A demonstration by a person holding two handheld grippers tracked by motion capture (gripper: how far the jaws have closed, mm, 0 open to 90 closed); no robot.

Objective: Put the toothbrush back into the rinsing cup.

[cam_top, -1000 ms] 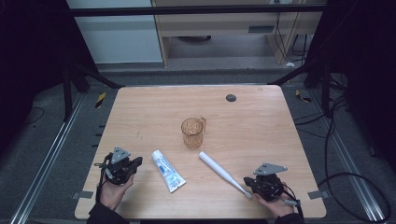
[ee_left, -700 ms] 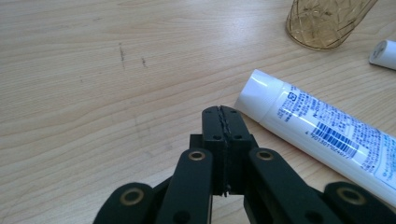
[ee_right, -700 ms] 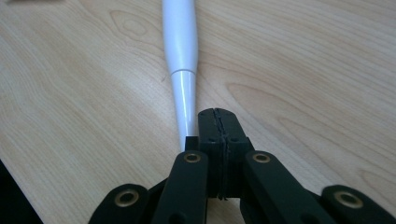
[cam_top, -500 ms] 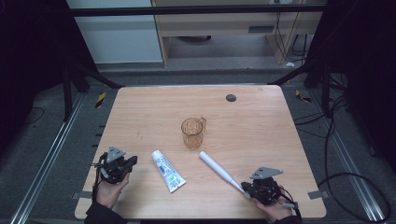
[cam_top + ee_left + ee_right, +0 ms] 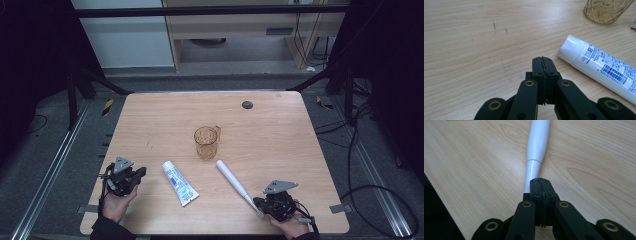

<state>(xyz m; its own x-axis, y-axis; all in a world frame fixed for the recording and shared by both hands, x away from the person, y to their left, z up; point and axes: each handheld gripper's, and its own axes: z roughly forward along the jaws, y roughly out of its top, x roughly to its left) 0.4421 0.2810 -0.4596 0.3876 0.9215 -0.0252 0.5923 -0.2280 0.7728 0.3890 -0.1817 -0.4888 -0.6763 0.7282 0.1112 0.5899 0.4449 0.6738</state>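
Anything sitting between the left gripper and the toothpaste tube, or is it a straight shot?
Nothing visible stands in the way. The left gripper, jaws shut, sits on bare wood just left of the toothpaste tube, whose white cap lies ahead and to the right of the jaws. The amber glass stands farther back, off that line.

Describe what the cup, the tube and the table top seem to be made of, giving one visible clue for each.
Cup: amber, see-through, with a cut pattern; glass or clear plastic, can't tell which.
Tube: glossy white, ribbed cap, printed barcode; probably plastic.
Table top: pale wood grain, matte; wood or wood-look laminate.
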